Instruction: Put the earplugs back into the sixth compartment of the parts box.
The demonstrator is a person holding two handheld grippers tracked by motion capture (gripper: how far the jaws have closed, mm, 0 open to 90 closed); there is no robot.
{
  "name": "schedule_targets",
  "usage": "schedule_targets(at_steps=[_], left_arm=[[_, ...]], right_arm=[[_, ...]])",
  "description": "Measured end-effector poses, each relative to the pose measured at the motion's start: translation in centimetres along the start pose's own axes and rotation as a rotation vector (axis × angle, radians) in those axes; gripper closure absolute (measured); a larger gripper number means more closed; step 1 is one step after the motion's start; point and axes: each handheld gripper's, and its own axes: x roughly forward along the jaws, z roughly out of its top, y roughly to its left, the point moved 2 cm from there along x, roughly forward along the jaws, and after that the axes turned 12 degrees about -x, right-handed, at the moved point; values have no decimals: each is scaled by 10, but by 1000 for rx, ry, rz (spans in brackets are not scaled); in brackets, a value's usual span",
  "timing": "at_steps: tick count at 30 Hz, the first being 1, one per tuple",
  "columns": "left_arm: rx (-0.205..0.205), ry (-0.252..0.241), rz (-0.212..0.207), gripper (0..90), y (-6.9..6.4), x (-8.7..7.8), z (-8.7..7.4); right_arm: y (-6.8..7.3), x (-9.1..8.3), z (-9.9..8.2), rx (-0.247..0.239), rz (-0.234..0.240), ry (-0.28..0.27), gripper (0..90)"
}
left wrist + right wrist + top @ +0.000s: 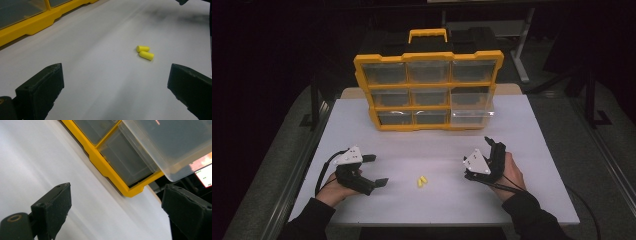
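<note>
Two small yellow foam earplugs (422,181), touching, near table's (362,125) front edge, between grippers. Left gripper (377,171) and right gripper (492,144): both spread wide, empty. Yellow-framed organizer with clear drawers (428,91) at back edge, bottom-right drawer (470,116) pulled out. Probably best: low approach, one plug pinched gently.

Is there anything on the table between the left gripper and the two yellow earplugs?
Nothing visible. The left gripper is open, and bare white table runs from its jaws to the two yellow earplugs, which lie side by side, touching. The yellow organizer stands farther back, off that line.
</note>
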Motion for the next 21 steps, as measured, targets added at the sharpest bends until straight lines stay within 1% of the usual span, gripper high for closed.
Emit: schedule_targets(at_steps=[7,12,16,21], left_arm=[[-1,0,0,3,0,0,0],[-3,-1,-2,3,0,0,0],[-7,-1,-3,3,1,2,1],[-9,-4,1,3,1,2,2]], right_arm=[[-4,1,-2,75,45,-7,84],[-7,1,-4,150,81,-14,84],[-9,2,-6,183,99,-14,84],[-13,3,-9,251,137,-24,84]])
